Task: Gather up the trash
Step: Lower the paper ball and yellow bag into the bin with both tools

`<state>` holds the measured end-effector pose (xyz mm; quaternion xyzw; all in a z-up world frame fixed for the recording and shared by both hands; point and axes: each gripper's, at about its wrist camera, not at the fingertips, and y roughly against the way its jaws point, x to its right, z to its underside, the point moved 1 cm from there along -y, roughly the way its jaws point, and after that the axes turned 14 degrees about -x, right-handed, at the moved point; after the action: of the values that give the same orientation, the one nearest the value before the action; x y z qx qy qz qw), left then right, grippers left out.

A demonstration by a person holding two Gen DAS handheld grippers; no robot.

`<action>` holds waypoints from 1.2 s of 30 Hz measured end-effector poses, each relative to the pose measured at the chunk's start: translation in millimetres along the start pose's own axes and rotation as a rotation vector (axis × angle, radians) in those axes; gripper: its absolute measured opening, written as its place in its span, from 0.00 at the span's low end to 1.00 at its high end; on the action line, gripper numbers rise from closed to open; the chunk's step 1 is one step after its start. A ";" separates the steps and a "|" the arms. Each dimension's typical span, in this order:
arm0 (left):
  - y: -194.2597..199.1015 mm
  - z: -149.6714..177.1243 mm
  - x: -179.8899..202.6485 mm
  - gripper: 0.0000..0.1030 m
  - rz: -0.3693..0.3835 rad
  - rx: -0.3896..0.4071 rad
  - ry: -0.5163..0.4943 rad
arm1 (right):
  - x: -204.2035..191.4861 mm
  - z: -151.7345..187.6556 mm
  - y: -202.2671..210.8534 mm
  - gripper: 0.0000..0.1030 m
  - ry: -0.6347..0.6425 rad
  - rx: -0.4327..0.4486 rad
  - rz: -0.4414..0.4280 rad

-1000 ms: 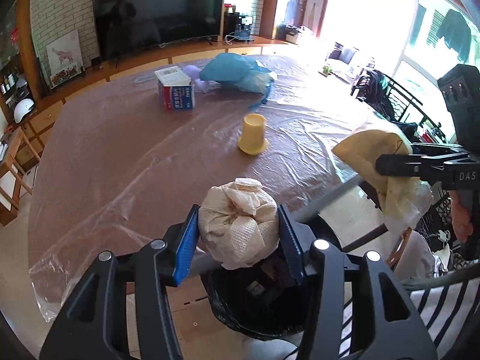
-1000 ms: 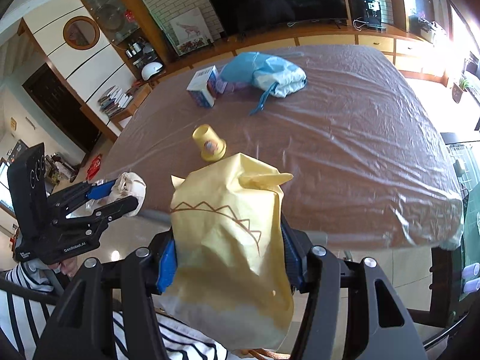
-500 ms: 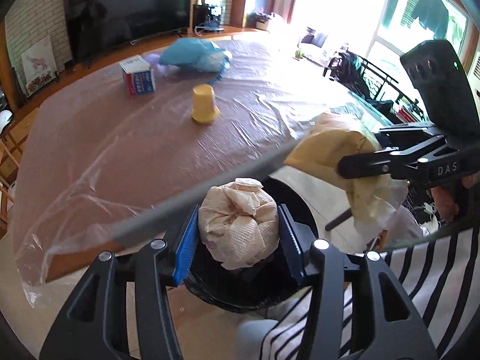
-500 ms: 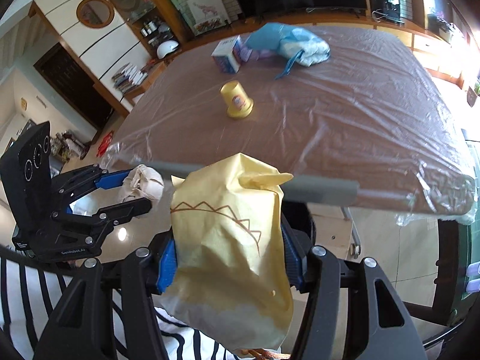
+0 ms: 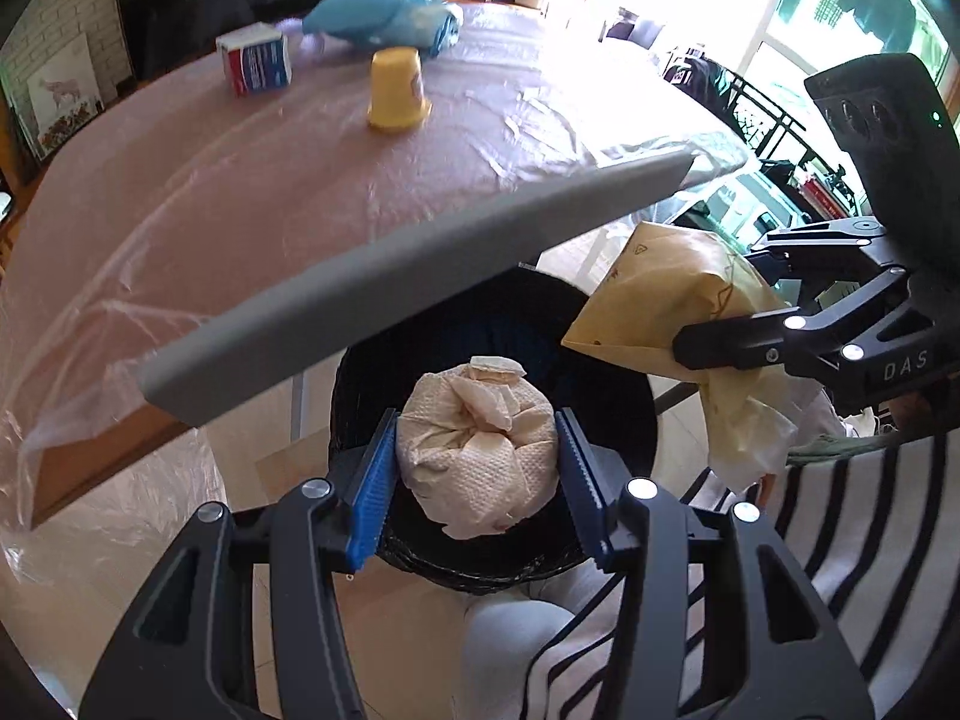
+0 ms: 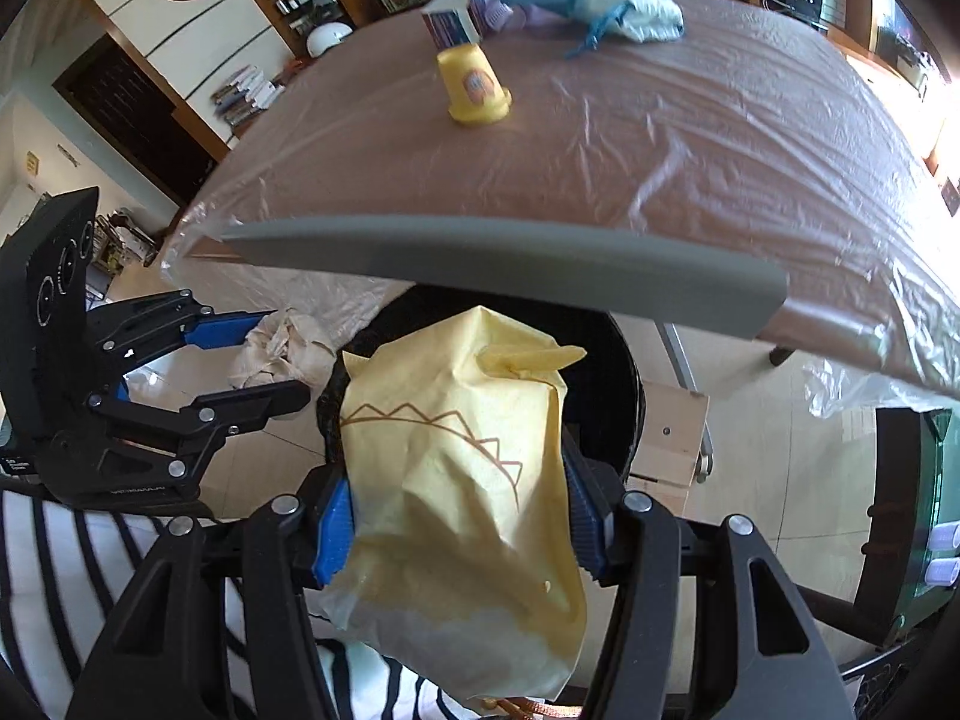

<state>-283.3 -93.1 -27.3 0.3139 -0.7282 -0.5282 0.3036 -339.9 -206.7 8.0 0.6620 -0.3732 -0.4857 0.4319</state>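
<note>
While the left gripper (image 5: 477, 459) clamps a paper wad (image 5: 477, 456) over the black bin (image 5: 612, 372), the film-covered table (image 5: 240, 192) fills 12 o'clock, its cup (image 5: 397, 90) and box (image 5: 255, 57) blurred. In the right view, the right gripper (image 6: 459, 501) grips a yellow bag (image 6: 462, 480) that hides most of the bin (image 6: 618, 372); striped cloth (image 6: 36, 540) is cut off at 8 o'clock.
</note>
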 end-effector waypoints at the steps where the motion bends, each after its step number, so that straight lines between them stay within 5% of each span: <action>1: -1.5 0.2 -0.8 0.50 -0.001 -0.007 0.001 | 1.8 -0.6 -2.1 0.55 -0.003 -0.005 0.002; 9: -22.0 -0.7 -6.4 0.50 -0.021 -0.057 0.003 | 7.2 -7.6 -25.7 0.55 -0.022 -0.048 0.018; 17: -35.1 -5.4 -10.2 0.50 -0.050 -0.080 0.010 | -5.5 -8.6 -43.0 0.55 0.042 -0.057 0.144; 36: -47.2 -11.0 -2.8 0.50 -0.081 -0.108 -0.025 | -5.0 -17.1 -53.0 0.55 0.034 -0.062 0.132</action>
<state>-266.6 -108.8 -70.0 0.3196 -0.6890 -0.5825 0.2897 -320.6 -180.1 -37.2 0.6305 -0.3933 -0.4562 0.4895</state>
